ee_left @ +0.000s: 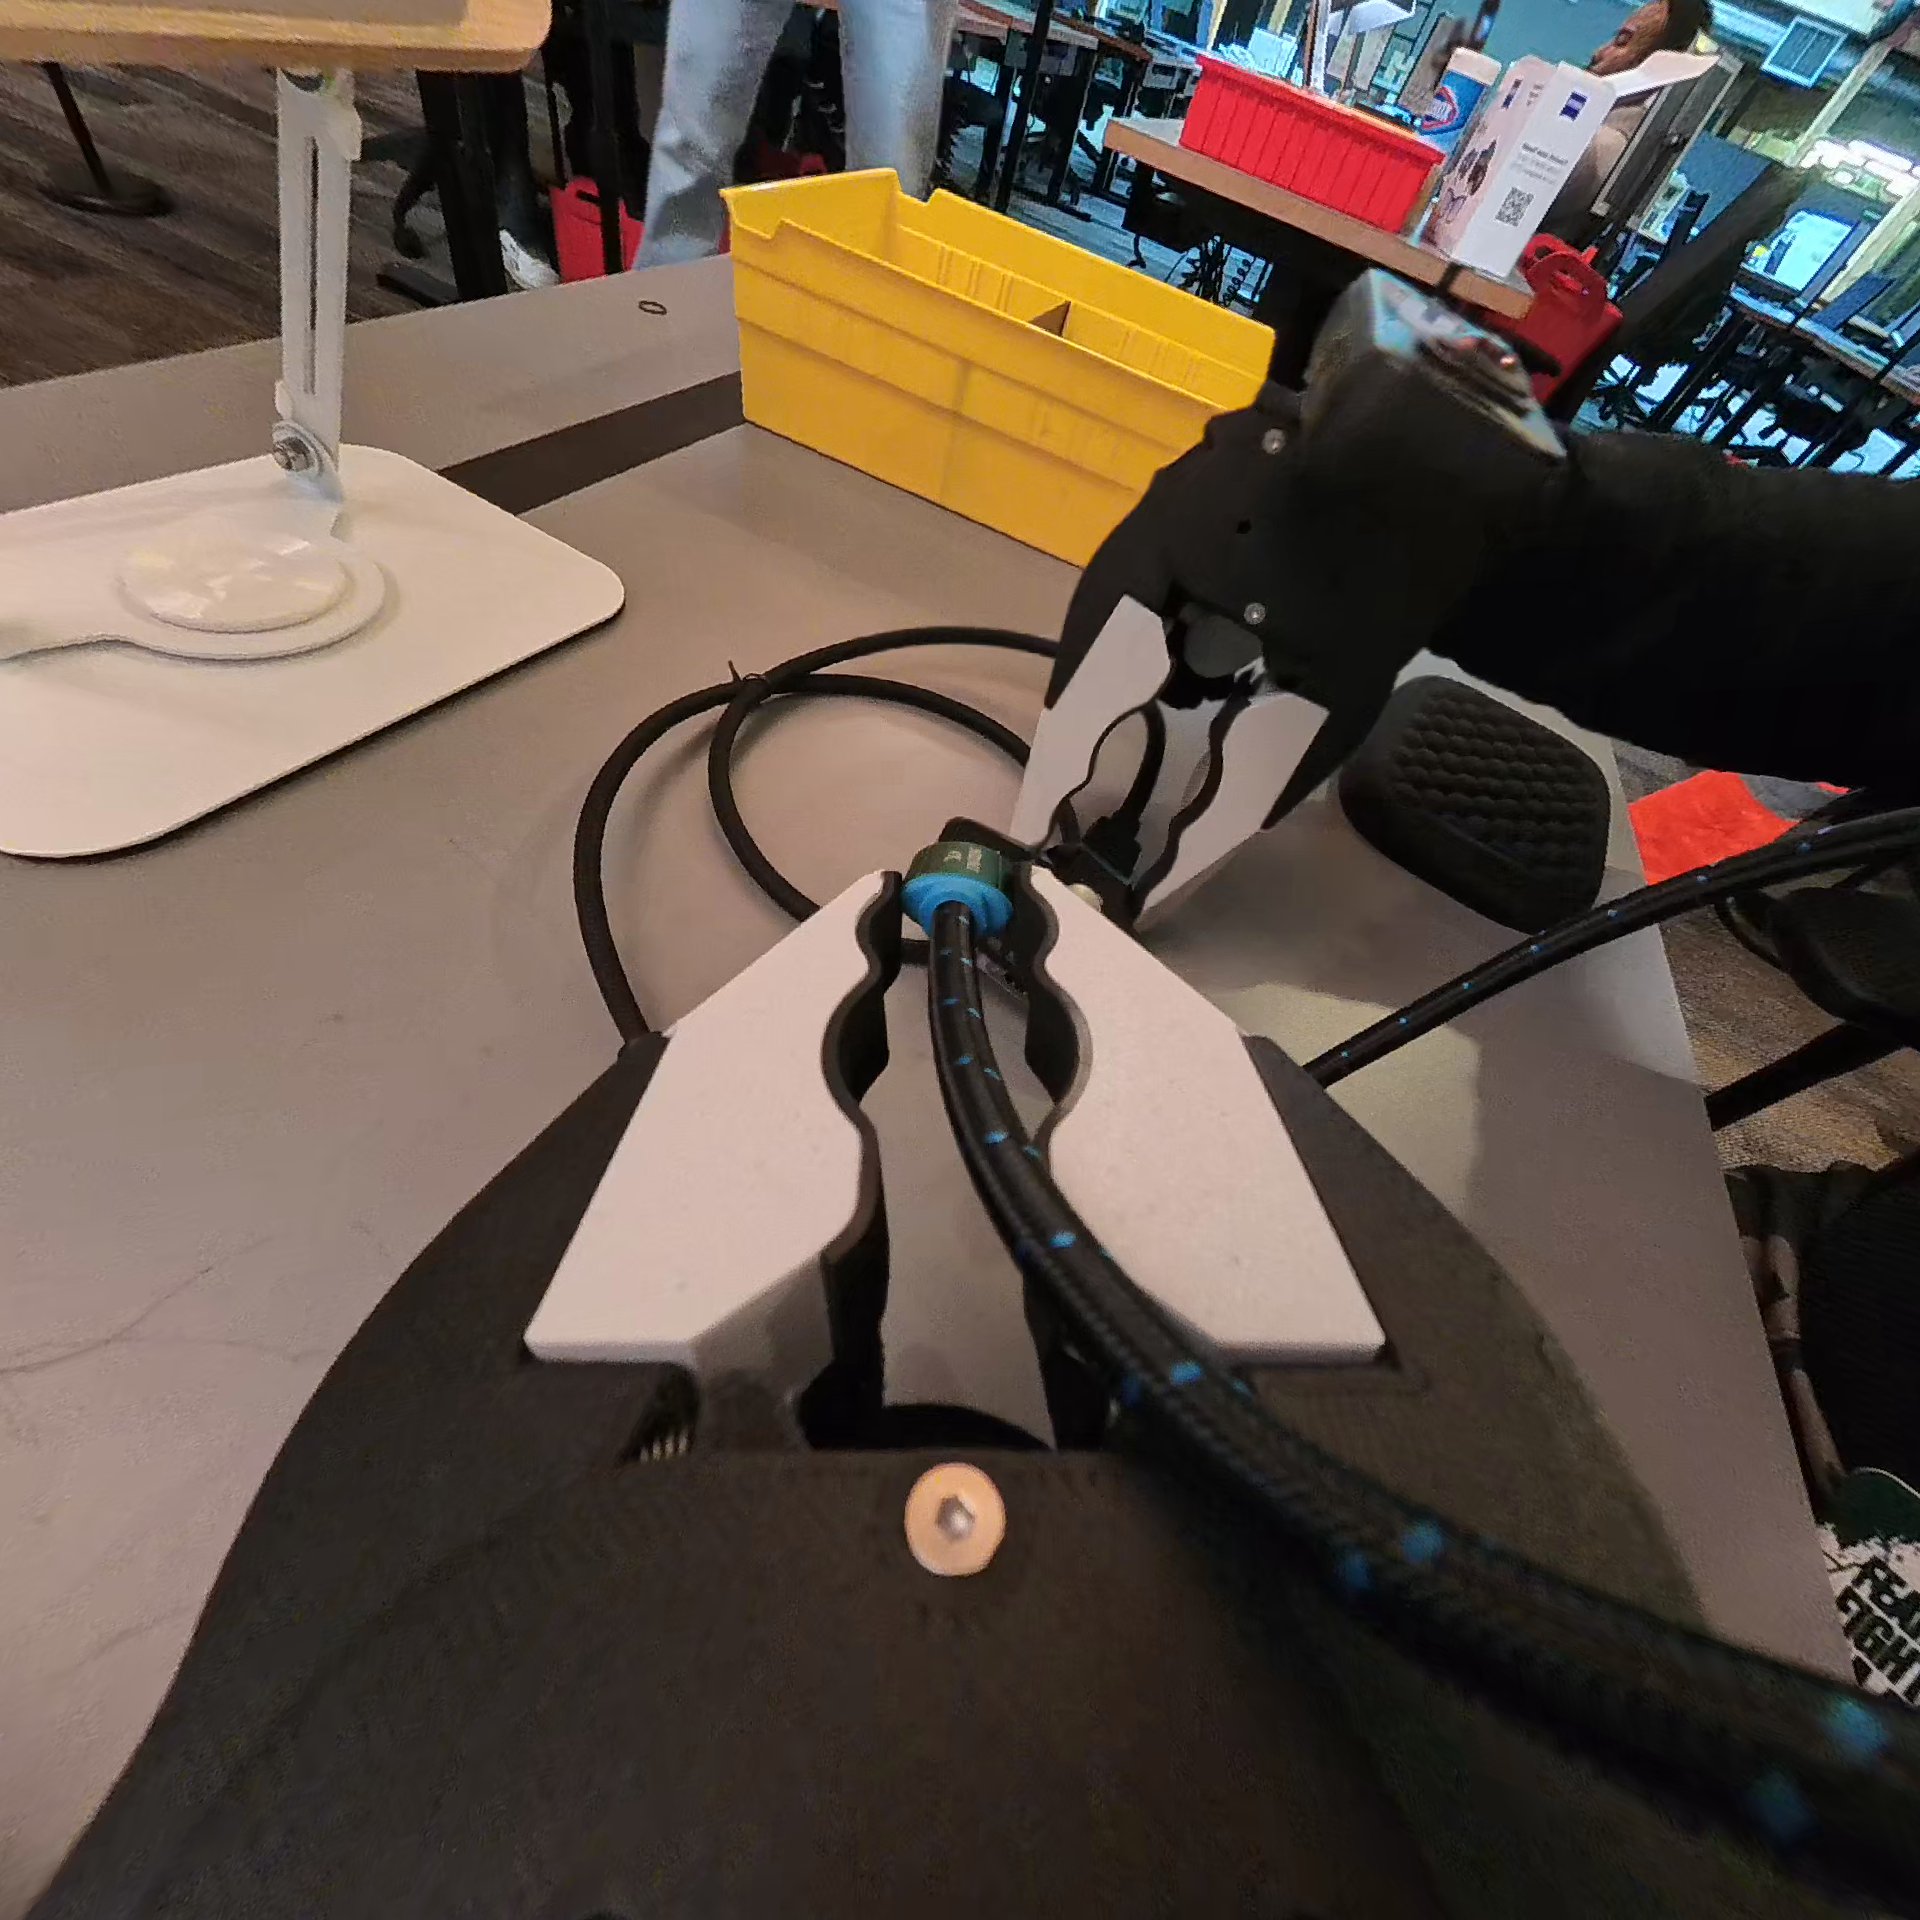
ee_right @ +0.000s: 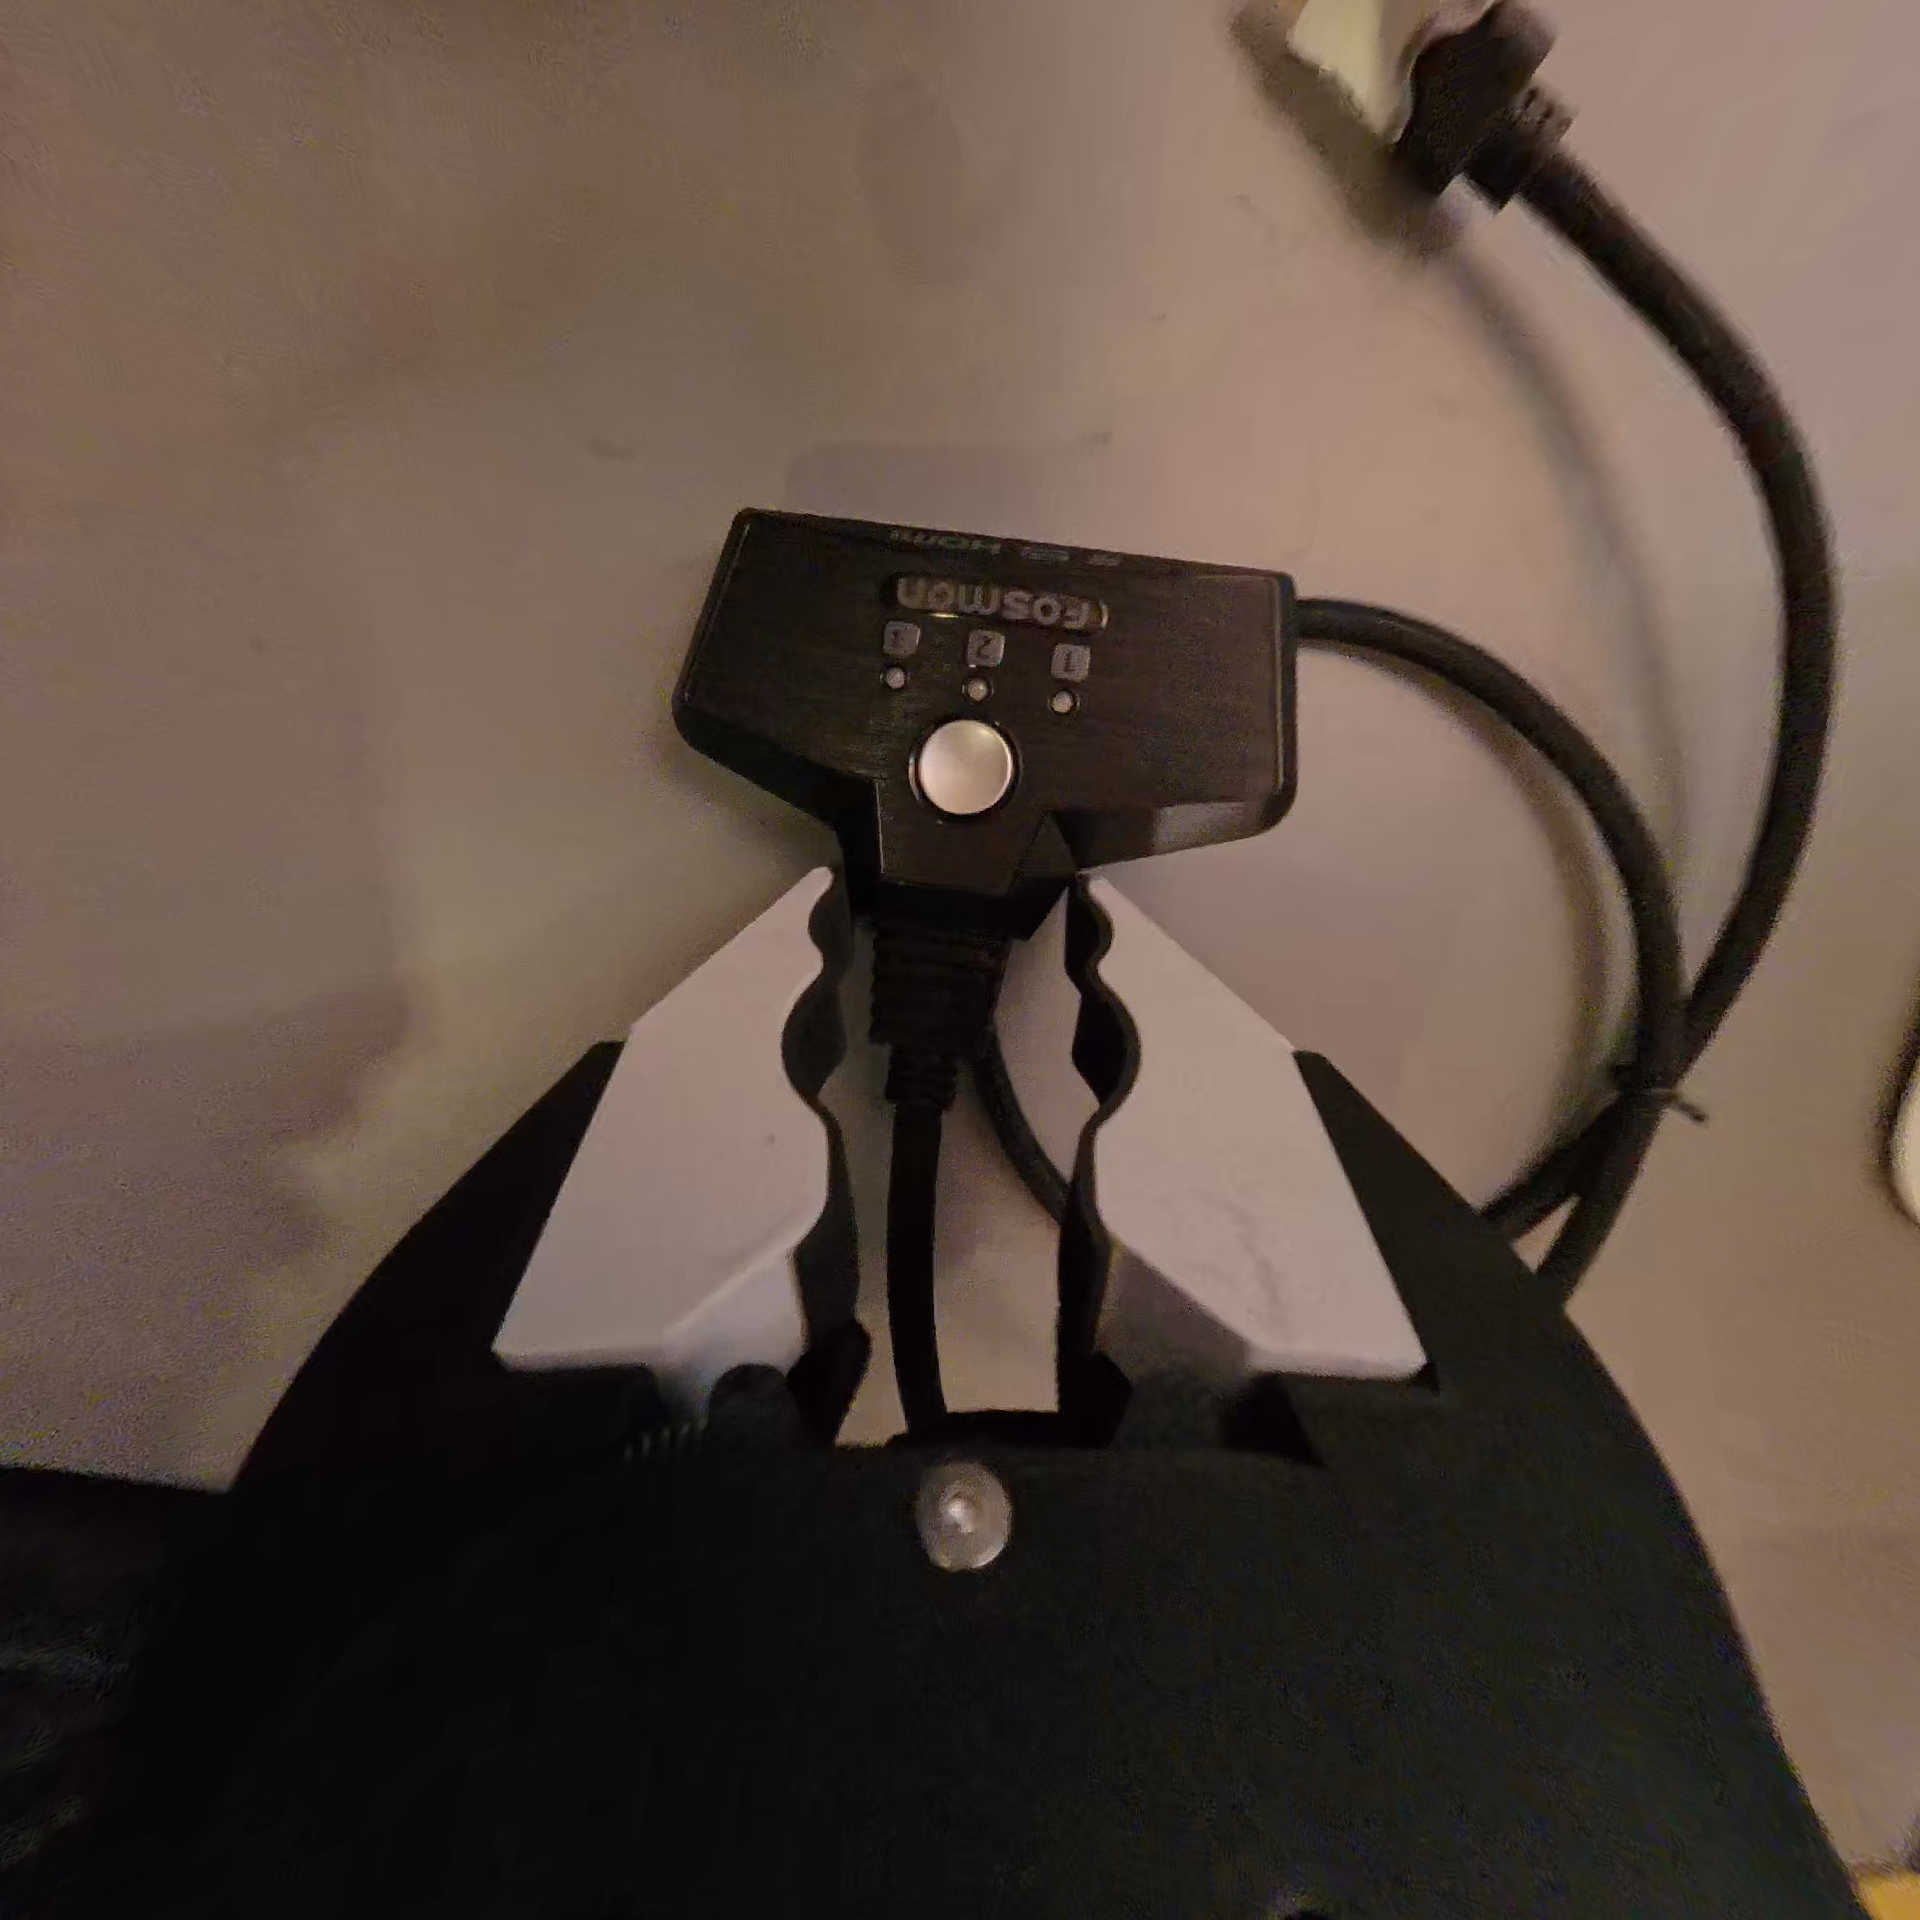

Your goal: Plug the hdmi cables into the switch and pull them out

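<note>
The left wrist view looks forward and slightly down along its white fingers (ee_left: 717,1122) across the grey tabletop (ee_left: 312,1039) toward a yellow plastic bin (ee_left: 966,353). The right wrist view looks almost straight down, very near, at the small black button-topped switch box (ee_right: 987,696). Both views share that tabletop (ee_right: 364,416) and the coiled black cable (ee_left: 665,748), (ee_right: 1621,831)

Black gripper (ee_left: 961,914), white fingers (ee_left: 727,1132), silver screw (ee_left: 954,1519)

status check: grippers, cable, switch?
Left gripper shut on blue-flecked cable's plug. Right gripper pinching switch at its neck. Nothing blocking.
</note>
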Motion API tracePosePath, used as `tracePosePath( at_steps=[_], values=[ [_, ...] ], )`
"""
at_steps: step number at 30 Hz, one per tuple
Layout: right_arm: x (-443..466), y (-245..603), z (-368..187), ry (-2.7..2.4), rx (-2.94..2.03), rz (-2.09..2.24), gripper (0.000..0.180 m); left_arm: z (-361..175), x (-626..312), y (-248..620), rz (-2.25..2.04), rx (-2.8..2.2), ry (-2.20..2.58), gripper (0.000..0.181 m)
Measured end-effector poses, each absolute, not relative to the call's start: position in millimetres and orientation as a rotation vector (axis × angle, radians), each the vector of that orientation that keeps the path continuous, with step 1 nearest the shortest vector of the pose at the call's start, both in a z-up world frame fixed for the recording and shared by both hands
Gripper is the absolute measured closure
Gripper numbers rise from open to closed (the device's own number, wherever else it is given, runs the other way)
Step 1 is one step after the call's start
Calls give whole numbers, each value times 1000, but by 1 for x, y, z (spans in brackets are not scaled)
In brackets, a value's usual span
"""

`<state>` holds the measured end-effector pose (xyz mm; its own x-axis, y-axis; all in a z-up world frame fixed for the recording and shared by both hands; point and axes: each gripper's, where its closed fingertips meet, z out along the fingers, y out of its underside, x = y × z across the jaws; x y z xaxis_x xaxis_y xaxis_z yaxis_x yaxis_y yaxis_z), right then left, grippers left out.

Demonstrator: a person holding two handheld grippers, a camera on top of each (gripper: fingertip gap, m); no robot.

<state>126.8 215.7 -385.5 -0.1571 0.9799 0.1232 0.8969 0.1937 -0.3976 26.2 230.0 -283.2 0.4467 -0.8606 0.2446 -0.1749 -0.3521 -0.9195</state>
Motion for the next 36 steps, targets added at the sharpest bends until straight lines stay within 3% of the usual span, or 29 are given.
tracePosePath(
  at_steps=[6, 12, 16, 22, 36],
  values=[
    [118, 235, -373, -2154, -1507, 7, 97, -284, 25, 231, -961, -1802, 882, 162],
    [106, 239, -372, -2341, -1331, -105, 78, -286, 24, 232, -961, -1804, 881, 162],
    [103, 235, -380, -2511, -1342, -84, 74, -285, 22, 233, -959, -1804, 875, 162],
    [110, 220, -393, -2686, -1528, 114, 90, -286, 19, 234, -958, -1806, 872, 162],
    [98, 212, -367, -2406, -1567, 555, 92, -284, 19, 234, -977, -1796, 873, 162]
  ],
)
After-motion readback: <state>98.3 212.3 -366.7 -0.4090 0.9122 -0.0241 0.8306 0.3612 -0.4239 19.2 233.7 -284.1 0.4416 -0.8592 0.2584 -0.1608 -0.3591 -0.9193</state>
